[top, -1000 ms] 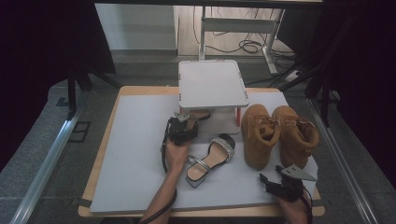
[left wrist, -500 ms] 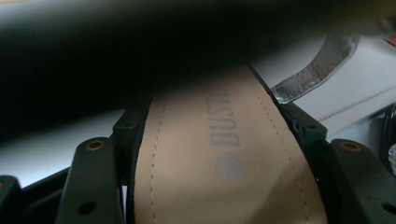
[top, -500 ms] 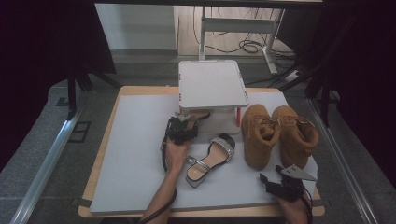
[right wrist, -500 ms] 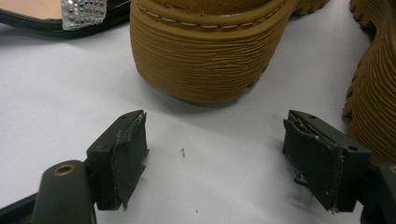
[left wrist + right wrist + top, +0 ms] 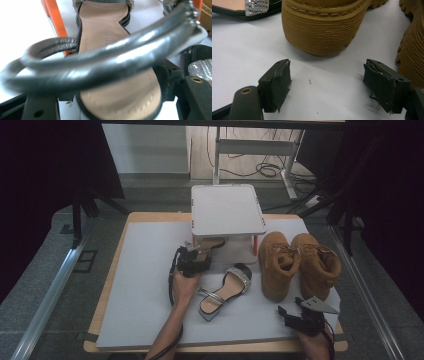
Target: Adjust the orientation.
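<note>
A grey-topped table holds a small white two-tier rack, two tan boots at the right and one silver sandal lying loose in the middle. A second sandal sits half under the rack's lower shelf; the left gripper is at its heel, its jaws just now opening and straddling the sole without clearly pinching it, while the right gripper rests wide open and empty near the boots. The likely trouble is the looped ankle strap; it could snag a jaw as the hand backs off, dragging the sandal out again.

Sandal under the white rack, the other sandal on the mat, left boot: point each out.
sandal under the white rack [image 5: 117, 47], left gripper view, tan insole.
sandal on the mat [image 5: 223, 291], high view, insole.
left boot [image 5: 276, 265], high view, upper.
</note>
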Tool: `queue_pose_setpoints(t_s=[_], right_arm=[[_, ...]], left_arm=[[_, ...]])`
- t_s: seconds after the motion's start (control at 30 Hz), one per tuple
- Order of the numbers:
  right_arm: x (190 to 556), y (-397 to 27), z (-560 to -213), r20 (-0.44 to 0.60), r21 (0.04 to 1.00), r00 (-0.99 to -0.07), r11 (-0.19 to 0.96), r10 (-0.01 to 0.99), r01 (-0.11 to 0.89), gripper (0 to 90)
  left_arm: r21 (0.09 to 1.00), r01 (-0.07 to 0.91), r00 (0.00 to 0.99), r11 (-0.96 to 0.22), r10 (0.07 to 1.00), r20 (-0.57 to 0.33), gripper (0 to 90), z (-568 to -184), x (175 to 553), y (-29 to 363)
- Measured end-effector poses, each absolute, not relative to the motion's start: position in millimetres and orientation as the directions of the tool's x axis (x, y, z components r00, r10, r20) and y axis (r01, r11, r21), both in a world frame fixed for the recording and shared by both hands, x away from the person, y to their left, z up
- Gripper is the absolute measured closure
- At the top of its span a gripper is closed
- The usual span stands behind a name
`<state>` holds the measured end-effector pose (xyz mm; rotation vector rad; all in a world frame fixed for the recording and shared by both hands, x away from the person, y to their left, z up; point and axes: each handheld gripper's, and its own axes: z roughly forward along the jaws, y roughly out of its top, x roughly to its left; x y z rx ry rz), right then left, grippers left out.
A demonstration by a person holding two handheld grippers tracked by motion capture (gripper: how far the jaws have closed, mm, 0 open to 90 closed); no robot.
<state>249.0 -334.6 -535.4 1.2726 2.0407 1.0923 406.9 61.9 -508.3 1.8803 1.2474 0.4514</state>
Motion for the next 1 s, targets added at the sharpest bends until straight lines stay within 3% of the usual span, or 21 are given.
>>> queue_pose_setpoints(t_s=[0.67,1.0], right_arm=[[249,-334,-535,0.004,0.831,-0.441,0.243,0.897,0.501,21.6],[249,-334,-535,0.005,0.831,-0.441,0.242,0.898,0.502,21.6]], left_arm=[[0.806,0.551,0.514,-0.217,0.849,-0.123,36.9,-498,377,88],[0.812,0.546,0.521,-0.204,0.842,-0.139,48.2,-493,360,107]])
